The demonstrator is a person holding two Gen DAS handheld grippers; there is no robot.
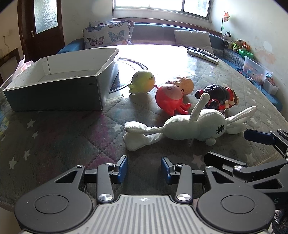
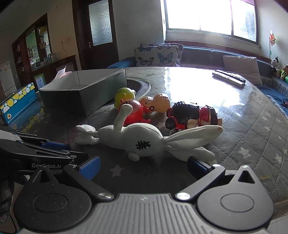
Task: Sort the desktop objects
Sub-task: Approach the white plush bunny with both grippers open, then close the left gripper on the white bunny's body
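A cluster of toys lies near the middle of a round surface [image 1: 54, 136] covered with a grey quilted cloth printed with stars. Closest to the cameras is a white plush rabbit [image 1: 196, 128] lying on its side, one ear sticking up, its legs stretched toward the left. Just behind it sit four smaller toys close together: a red rubber octopus [image 1: 170, 98], a yellow-green rubber toy [image 1: 143, 81] touching the octopus, an orange peanut-shaped toy [image 1: 186, 84] behind the octopus, and a black-haired doll in red [image 1: 217, 96] lying on its side to the right.

To the left of the toys stands an open cardboard box [image 1: 54, 95], white inside, with nothing visible in it. Far across the surface, near the right edge, lie remote controls [image 1: 202, 54].

The left gripper [image 1: 144, 168] hovers in front of the rabbit, its blue-padded jaws partly open and holding nothing. The right gripper [image 2: 142, 166] hovers just short of the rabbit's head, its jaws spread wide and holding nothing.

Beyond the surface are a blue bench [image 1: 153, 30] with butterfly cushions [image 1: 108, 35] and a bright window [image 1: 162, 7].
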